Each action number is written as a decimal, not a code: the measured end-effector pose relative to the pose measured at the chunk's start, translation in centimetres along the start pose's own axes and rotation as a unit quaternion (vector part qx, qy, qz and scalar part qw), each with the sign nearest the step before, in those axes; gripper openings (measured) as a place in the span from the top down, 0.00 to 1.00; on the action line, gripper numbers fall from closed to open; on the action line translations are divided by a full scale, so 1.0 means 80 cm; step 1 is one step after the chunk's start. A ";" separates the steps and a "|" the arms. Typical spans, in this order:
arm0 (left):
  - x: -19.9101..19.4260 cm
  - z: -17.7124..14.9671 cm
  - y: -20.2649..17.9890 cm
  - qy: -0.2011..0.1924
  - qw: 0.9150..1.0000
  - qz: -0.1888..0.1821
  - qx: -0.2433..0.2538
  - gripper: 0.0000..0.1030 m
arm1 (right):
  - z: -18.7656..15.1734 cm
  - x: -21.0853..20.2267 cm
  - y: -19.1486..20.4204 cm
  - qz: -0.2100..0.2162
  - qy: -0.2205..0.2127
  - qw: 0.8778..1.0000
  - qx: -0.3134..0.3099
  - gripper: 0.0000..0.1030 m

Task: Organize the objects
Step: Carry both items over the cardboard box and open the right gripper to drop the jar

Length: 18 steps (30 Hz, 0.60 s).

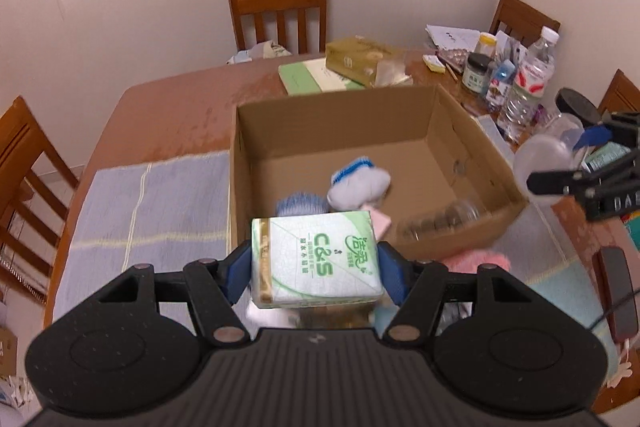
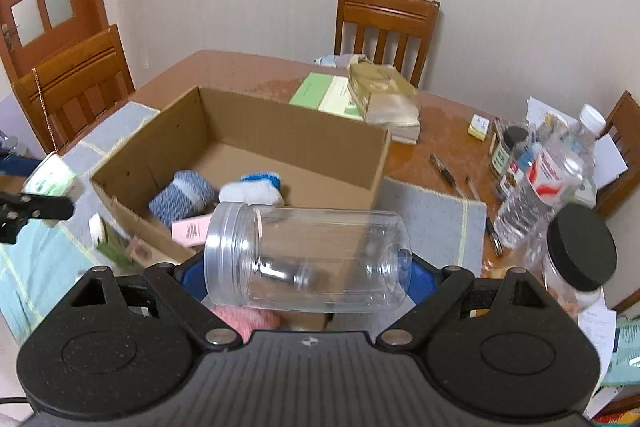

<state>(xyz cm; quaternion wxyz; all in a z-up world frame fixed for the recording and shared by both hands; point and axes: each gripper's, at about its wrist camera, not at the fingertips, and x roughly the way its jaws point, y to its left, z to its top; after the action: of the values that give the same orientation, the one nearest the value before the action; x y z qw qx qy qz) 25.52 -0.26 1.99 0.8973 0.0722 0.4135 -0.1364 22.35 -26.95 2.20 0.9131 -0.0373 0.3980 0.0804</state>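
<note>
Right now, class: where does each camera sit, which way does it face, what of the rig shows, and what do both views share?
Left wrist: on the left gripper, facing forward and down into the box; its fingers clamp a tissue pack.
Right wrist: on the right gripper, facing the box's right side; its fingers hold a clear jar sideways.
Shared: box, socks, table, bottle, each other's gripper.

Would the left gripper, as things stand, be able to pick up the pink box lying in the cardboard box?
Probably not yet: the left gripper is shut on the tissue pack, so its fingers are occupied. The pink box lies uncovered at the near wall of the cardboard box.
</note>
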 end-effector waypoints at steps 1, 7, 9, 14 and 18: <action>0.005 0.007 0.001 -0.001 1.000 0.000 0.002 0.37 | 0.004 0.003 0.002 -0.001 -0.002 1.000 -0.002 0.08; 0.047 0.048 0.011 -0.001 1.000 -0.006 0.008 0.37 | 0.029 0.032 0.010 0.004 0.002 1.000 -0.004 0.08; 0.059 0.058 0.015 0.003 1.000 -0.007 0.005 0.37 | 0.034 0.045 0.013 0.003 0.007 1.000 -0.007 0.08; 0.092 0.085 0.020 0.004 1.000 -0.006 0.010 0.37 | 0.048 0.077 0.018 0.003 0.017 1.000 -0.001 0.08; 0.117 0.101 0.022 0.007 1.000 -0.007 0.014 0.37 | 0.054 0.087 0.013 -0.003 0.014 1.000 0.022 0.00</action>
<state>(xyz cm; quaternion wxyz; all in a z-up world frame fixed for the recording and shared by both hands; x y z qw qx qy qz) 37.70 -2.29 0.12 0.8921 0.0824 0.4188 -0.1481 29.93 -24.54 0.00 0.9081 -0.0192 0.4127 0.0680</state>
